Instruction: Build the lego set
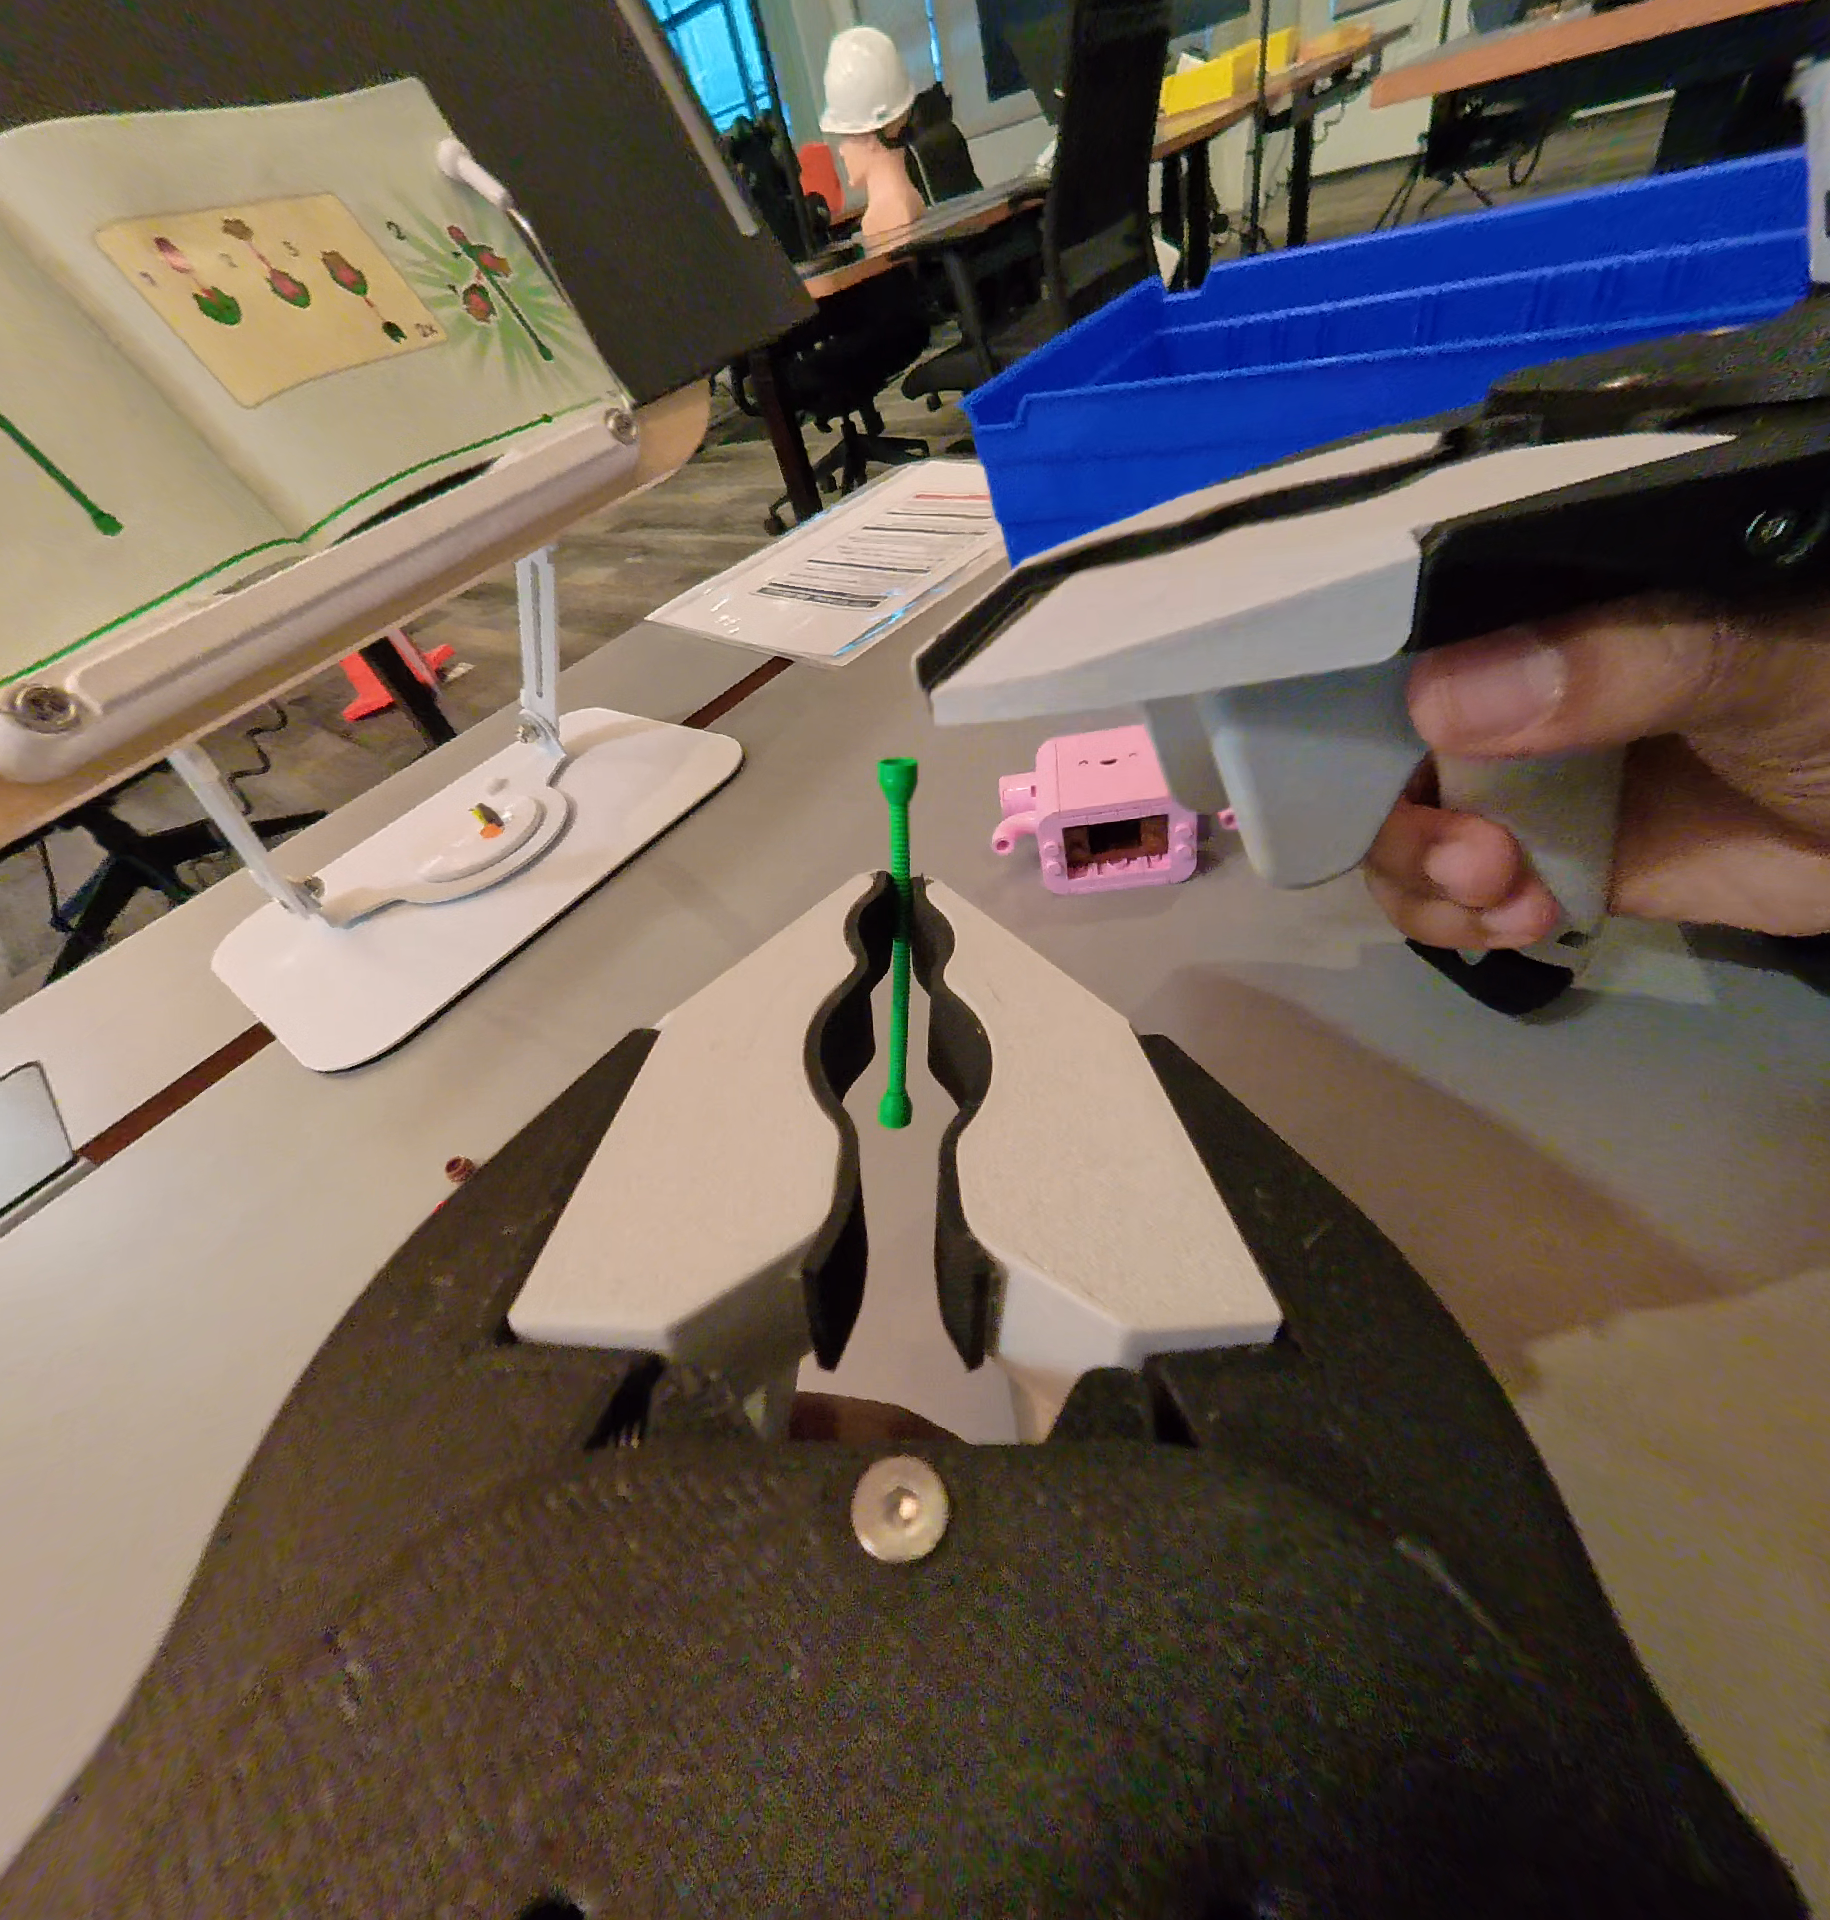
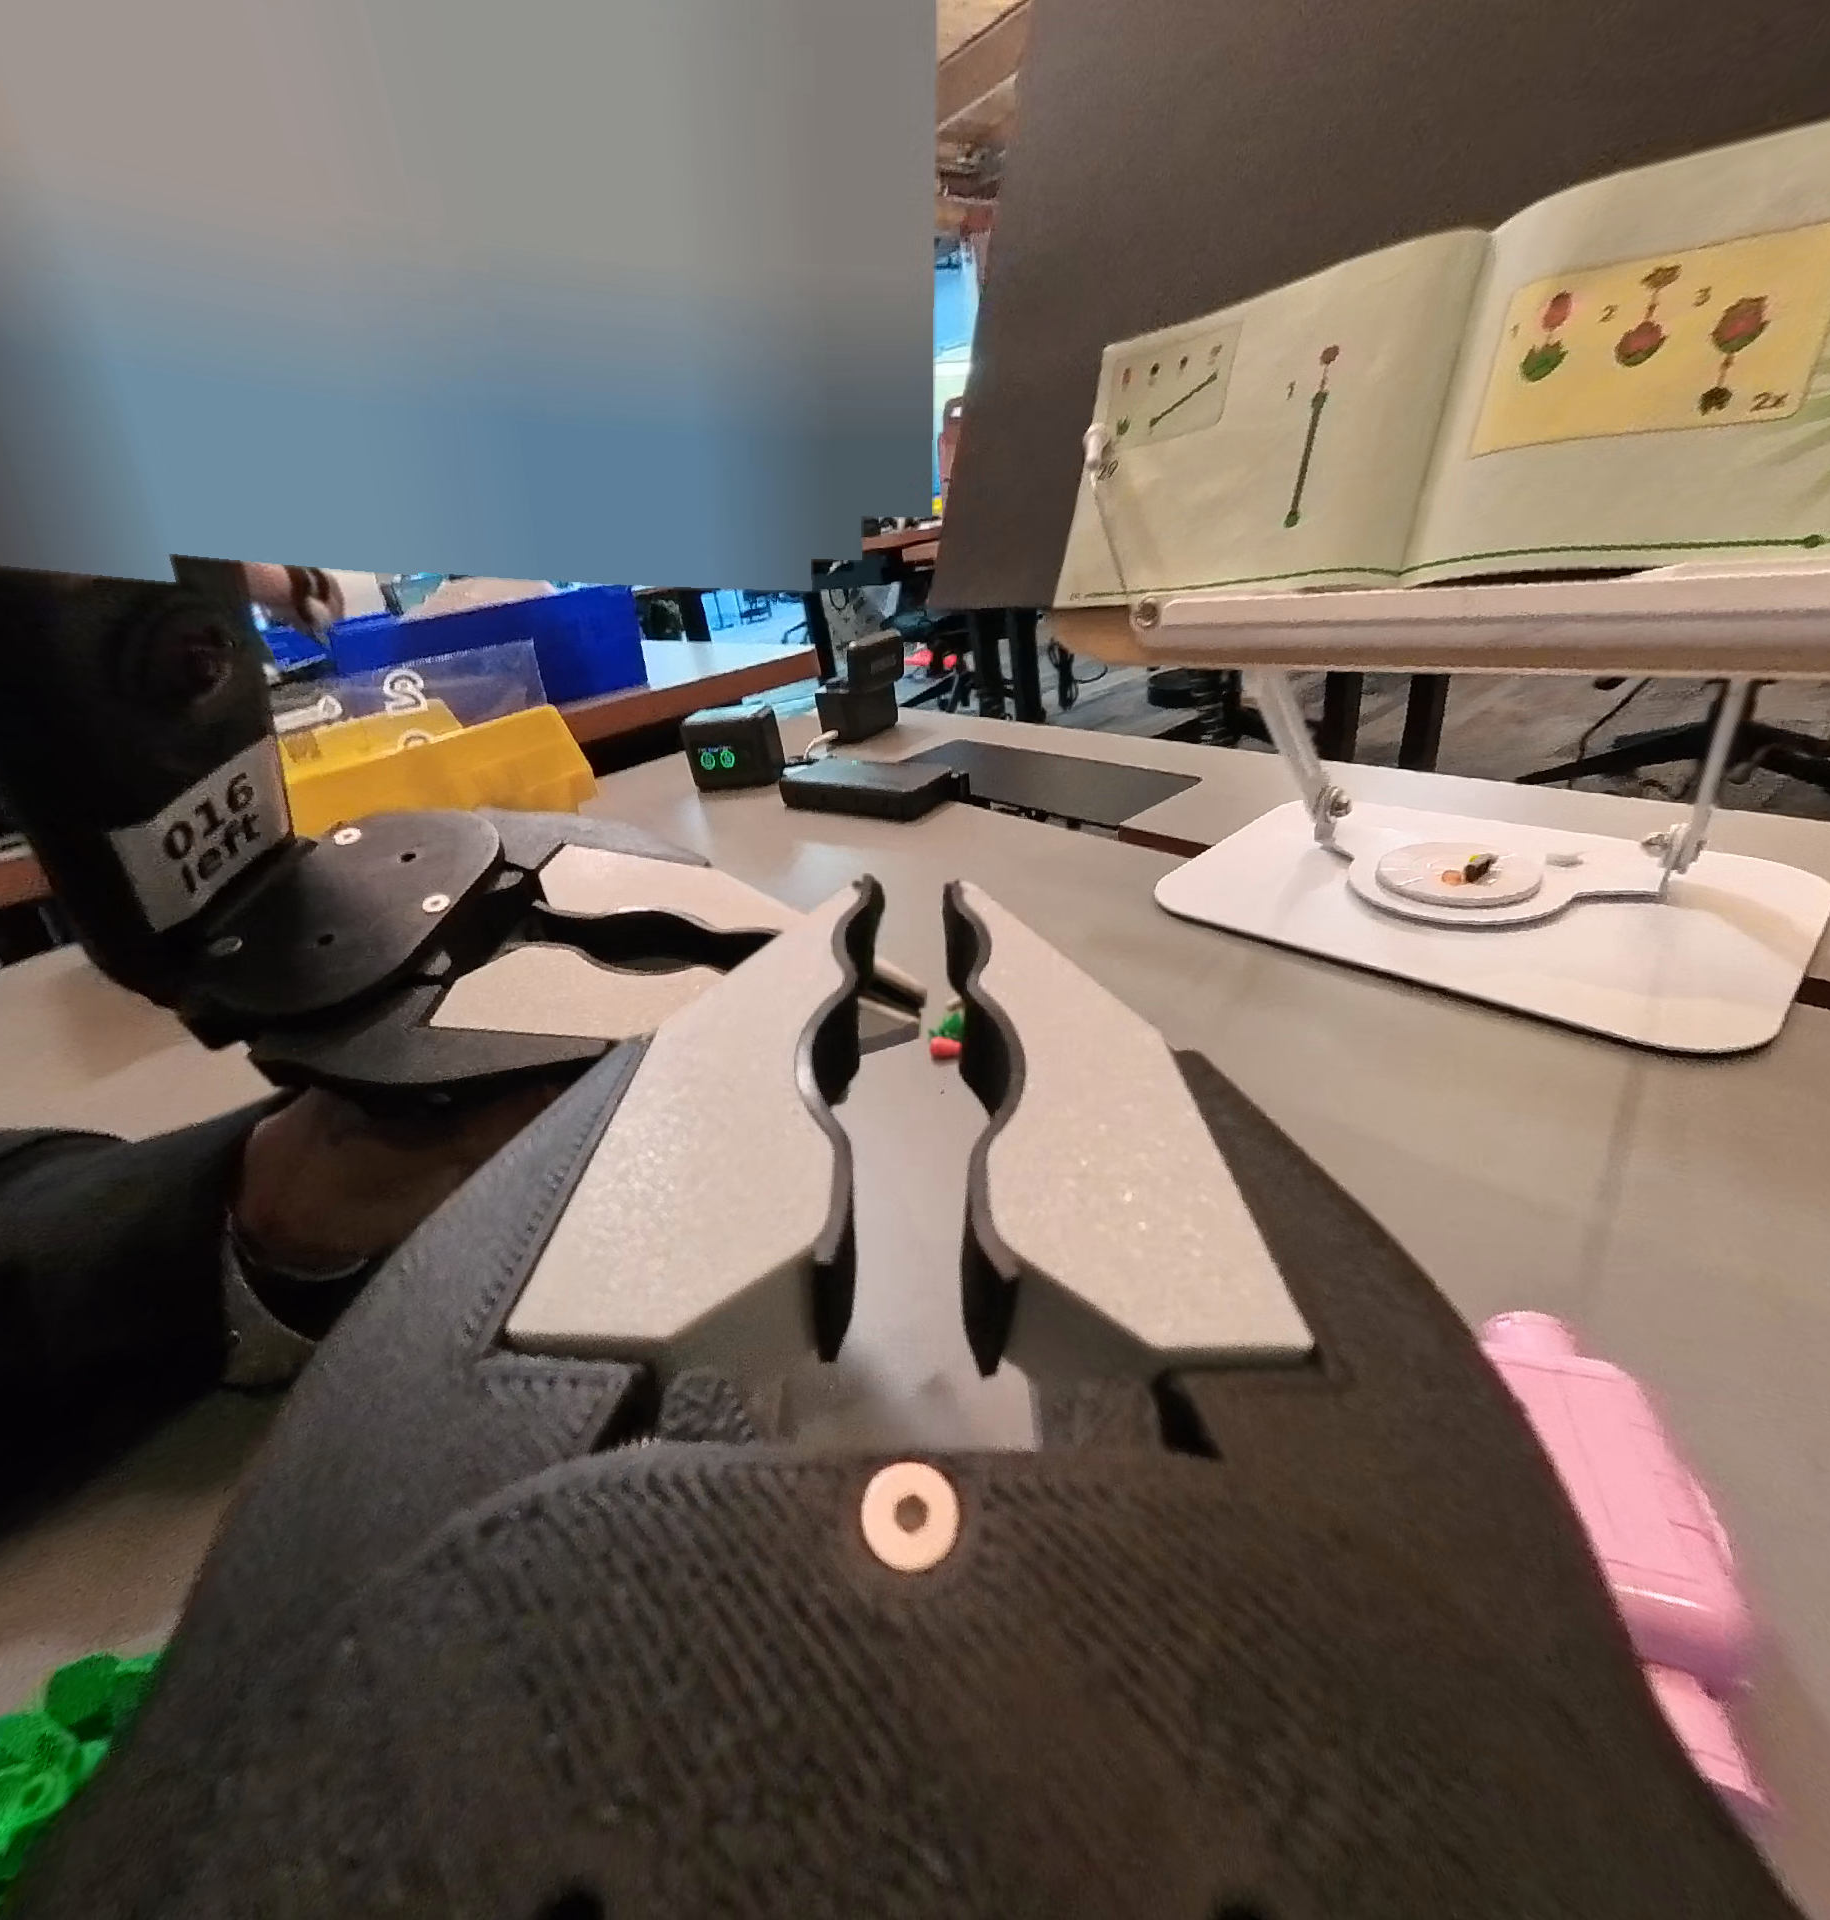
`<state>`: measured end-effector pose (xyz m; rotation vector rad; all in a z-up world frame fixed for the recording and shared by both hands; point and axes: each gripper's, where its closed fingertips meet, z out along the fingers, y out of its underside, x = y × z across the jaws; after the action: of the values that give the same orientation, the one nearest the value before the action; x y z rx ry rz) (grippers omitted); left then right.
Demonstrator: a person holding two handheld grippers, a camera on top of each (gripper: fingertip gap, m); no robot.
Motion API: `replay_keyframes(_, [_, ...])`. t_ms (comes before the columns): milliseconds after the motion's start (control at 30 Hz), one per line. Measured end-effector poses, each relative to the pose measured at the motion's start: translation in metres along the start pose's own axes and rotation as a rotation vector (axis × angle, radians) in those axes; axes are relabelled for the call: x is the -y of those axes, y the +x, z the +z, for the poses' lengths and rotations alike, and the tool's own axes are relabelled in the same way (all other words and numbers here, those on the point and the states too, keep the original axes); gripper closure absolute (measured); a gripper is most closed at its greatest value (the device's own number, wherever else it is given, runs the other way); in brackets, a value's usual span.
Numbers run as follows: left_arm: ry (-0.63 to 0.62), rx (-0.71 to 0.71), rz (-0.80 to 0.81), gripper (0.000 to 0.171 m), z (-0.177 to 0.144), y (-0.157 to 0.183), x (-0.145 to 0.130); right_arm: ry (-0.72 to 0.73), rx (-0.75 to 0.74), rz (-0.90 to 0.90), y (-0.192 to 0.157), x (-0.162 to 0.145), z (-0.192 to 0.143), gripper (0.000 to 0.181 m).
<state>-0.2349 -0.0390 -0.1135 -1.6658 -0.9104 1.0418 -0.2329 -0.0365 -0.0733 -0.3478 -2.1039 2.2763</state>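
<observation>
Between left gripper fingers | thin green ribbed plastic stem is being pinched upright near fingertips, above grey bench | light, flexible, slippery: grip mid-shaft | right gripper is hanging released, empty | pink brick box is sitting beyond

Green ribbed stem — upright, claw-pinched

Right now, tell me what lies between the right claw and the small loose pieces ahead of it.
Only bare grey tabletop. In the right wrist view, the open right claw points at the small loose pieces with nothing between.
</observation>
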Motion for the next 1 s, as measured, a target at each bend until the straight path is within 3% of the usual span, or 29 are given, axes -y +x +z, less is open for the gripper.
replay_keyframes(333, [0.029,-0.077,-0.191,0.171,-0.001,-0.003,0.002,0.055,0.072,0.121,-0.004,0.008,-0.002,0.169])
replay_keyframes(500, [-0.008,-0.026,0.055,0.171,-0.001,0.005,0.002,-0.015,0.111,0.111,-0.016,-0.006,0.005,0.158])
replay_keyframes(633, [-0.021,-0.003,0.173,0.171,0.001,0.014,0.005,-0.017,0.082,0.051,-0.017,-0.006,0.006,0.177])
replay_keyframes(1000, [0.028,0.008,0.106,0.171,-0.002,0.006,0.008,-0.016,0.078,0.100,-0.013,-0.007,0.007,0.177])
